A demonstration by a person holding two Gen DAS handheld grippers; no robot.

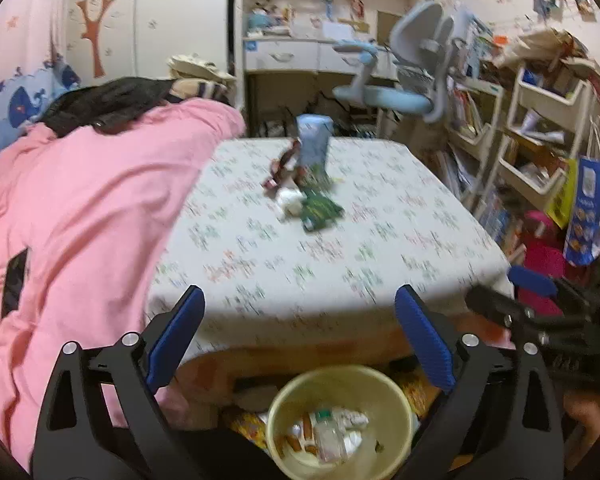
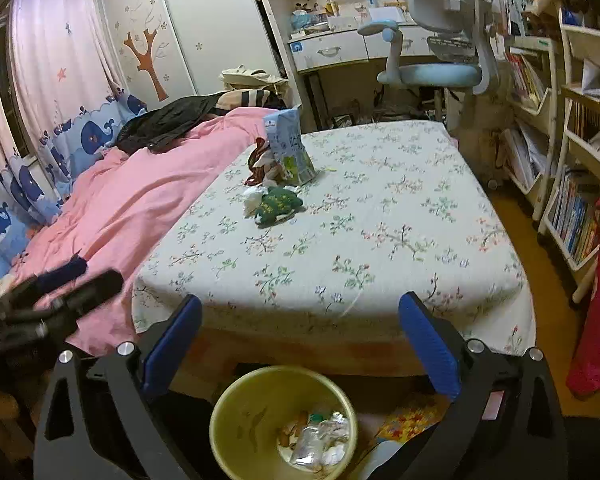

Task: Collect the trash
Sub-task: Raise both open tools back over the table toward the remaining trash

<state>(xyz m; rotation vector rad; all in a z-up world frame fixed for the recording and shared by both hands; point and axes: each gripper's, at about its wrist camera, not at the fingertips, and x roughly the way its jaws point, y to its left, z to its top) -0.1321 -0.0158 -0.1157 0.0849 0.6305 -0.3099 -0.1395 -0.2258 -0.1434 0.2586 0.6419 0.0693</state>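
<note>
Fingers of left gripper (image 1: 298,338) and right gripper (image 2: 300,344) spread wide, empty, above bin (image 2: 236,420) already holding wrappers; more trash (image 2: 278,200) left mid-bed (image 2: 380,240).

Wide-spread empty right gripper (image 2: 300,344) above yellow bin (image 2: 236,420) of wrappers (image 2: 320,436).
</note>
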